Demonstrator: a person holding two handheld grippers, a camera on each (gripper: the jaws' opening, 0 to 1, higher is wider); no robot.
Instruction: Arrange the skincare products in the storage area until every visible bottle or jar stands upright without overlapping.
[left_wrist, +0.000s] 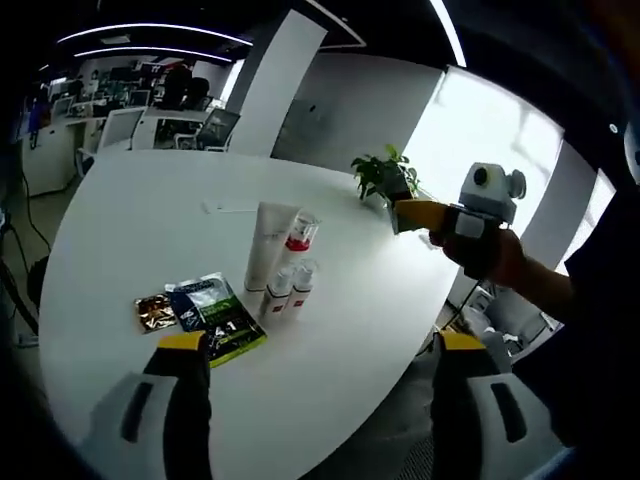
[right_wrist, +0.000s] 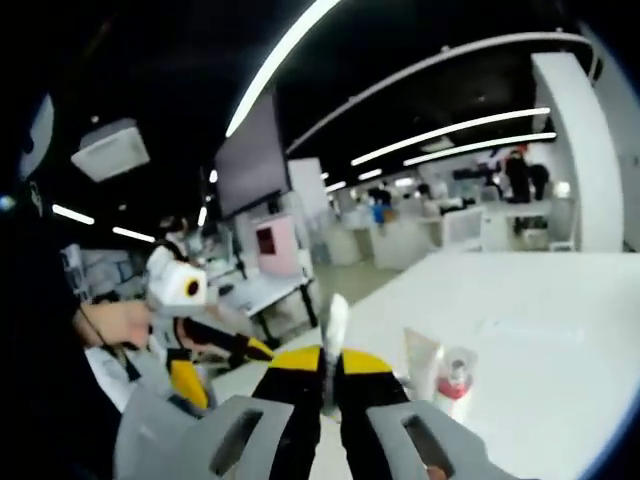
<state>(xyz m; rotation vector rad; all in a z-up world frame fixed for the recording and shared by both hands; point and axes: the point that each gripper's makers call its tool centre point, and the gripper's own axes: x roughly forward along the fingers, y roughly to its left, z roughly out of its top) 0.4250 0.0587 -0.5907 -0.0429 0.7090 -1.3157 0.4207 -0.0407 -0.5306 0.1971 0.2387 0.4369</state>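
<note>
On the white table (left_wrist: 120, 230) a tall white tube (left_wrist: 271, 243), a clear-capped bottle with a red band (left_wrist: 298, 240) and two small white bottles (left_wrist: 281, 291) stand upright in a tight group. A green-black packet (left_wrist: 225, 322), a blue packet (left_wrist: 184, 298) and a gold sachet (left_wrist: 154, 313) lie flat beside them. My left gripper (left_wrist: 320, 345) hovers open in front of the group, its jaws wide apart. My right gripper (left_wrist: 405, 214) is held above the table's right side, shut on a thin flat packet (right_wrist: 336, 318). The tube (right_wrist: 420, 360) and red-band bottle (right_wrist: 455, 382) stand beyond the right gripper (right_wrist: 330, 364).
A small potted plant (left_wrist: 385, 178) stands at the table's far right edge. Desks and office chairs (left_wrist: 120, 125) lie beyond the table. A person's hand (left_wrist: 490, 255) holds the right gripper. The left gripper (right_wrist: 220, 366) enters the right gripper view from the left.
</note>
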